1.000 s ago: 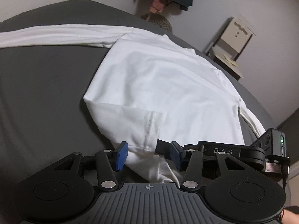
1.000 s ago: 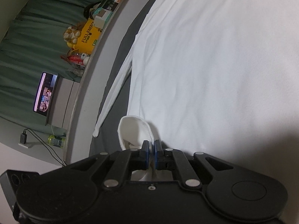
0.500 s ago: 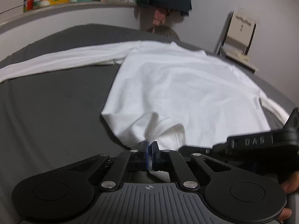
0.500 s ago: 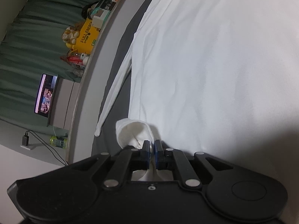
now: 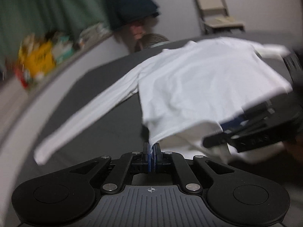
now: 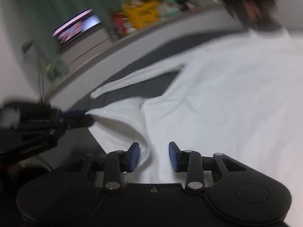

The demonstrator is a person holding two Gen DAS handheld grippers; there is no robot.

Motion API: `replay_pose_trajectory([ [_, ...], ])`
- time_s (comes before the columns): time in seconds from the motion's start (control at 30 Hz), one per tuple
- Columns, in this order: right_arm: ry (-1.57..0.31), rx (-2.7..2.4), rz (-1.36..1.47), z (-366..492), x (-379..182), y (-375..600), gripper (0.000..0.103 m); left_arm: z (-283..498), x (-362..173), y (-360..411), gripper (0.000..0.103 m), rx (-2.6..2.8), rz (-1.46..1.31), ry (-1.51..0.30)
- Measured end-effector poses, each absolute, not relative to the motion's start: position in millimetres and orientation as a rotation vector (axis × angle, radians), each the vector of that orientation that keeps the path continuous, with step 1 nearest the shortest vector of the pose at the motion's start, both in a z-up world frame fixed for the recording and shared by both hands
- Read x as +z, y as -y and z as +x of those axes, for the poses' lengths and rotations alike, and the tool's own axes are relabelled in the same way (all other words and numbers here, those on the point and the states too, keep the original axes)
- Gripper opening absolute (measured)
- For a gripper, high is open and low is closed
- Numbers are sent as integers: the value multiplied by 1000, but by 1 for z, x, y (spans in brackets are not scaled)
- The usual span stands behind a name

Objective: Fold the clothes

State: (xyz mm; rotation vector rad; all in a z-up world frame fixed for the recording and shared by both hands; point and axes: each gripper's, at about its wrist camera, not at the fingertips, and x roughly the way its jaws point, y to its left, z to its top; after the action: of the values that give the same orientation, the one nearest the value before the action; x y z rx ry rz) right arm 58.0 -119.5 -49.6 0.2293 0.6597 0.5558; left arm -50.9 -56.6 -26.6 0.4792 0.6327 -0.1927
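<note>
Left wrist view: left gripper [image 5: 151, 156] clenched on the hem corner of the shirt [image 5: 204, 87], pads pressed together with a sliver of white fabric pinched between them. Hem lifted clear of the dark bed [image 5: 94, 113], body of the shirt sagging back onto it, one long sleeve [image 5: 85, 113] trailing flat toward the near left. Corner grip judged to serve a fold of the lower edge up over the body; pinching at the seam keeps both layers together. Right gripper [image 5: 233, 124] visible at the right edge, blurred, at the other end of the hem; contact with the cloth not readable from here. Folding chair [image 5: 214, 9] and cluttered ledge [image 5: 37, 60] behind. Right wrist view: right gripper [image 6: 153, 156] with jaws parted, just opened from a closed pinch, blue pads [image 6: 134, 157] standing clear on either side of the hem fold, fabric between them but not squeezed, hence released. Shirt [image 6: 227, 104] filling most of the frame, spread over the bed [image 6: 144, 89]. Left gripper [image 6: 79, 120] seen from the side, tips closed on the far hem corner. Shown only here: the open state of the right jaws, and a lit screen [image 6: 75, 26] on the ledge. Shown only in the left view: the whole shirt outline and how high the hem hangs.
</note>
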Motion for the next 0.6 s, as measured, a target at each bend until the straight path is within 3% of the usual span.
replay_pose_trajectory([
  [0.03,-630,560,168,53,-46,113,27,-58,-24,62,2,-192,519,-608],
  [0.07,-606,560,117,49,-43,108,7,-65,-22,67,2,-190,559,-584],
  [0.1,-582,549,76,46,-40,105,2,-72,-19,72,2,-189,599,-559],
  [0.3,-370,434,160,15,-1,132,2,-76,23,78,2,-86,811,-375],
  [0.37,-374,452,119,6,9,134,2,-76,23,80,2,-90,849,-398],
  [0.6,-752,569,-19,5,-29,116,6,-83,-25,70,2,-135,892,-606],
])
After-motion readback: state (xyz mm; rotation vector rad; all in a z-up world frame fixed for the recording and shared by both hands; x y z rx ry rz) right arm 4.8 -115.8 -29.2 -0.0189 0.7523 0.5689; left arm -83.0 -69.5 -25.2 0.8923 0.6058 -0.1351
